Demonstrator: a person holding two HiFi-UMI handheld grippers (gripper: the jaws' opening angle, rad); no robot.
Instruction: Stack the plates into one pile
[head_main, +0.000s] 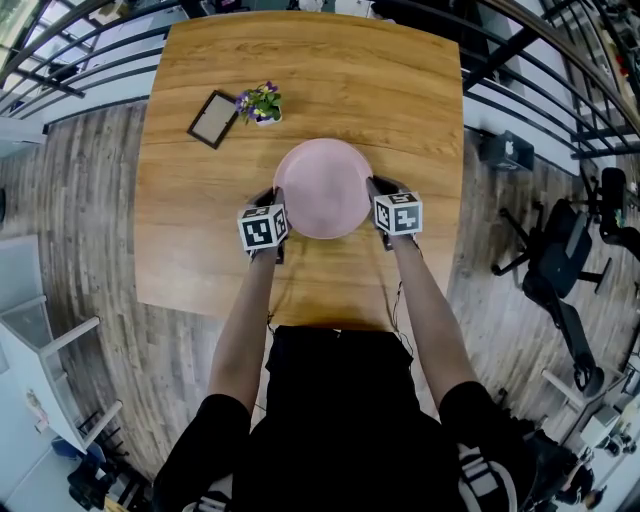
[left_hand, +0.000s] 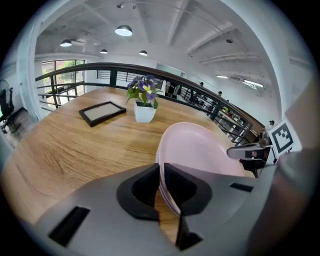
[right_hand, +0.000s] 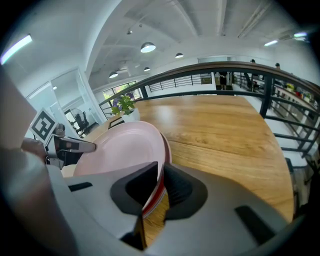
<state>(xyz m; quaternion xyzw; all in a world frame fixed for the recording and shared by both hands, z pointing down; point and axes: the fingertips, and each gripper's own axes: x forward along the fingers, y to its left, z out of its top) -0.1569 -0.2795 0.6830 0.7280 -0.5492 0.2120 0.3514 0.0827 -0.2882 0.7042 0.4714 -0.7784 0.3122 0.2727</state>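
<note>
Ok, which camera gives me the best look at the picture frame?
The head view: the picture frame shows whole from above. The left gripper view shows it whole but at a shallow angle; the right gripper view catches only a sliver past the plates.

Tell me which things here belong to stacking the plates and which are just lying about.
Job in hand: plates, held at opposite rims by the left gripper and right gripper.

Lying about: flower pot and picture frame, both on the table beyond the plates.
</note>
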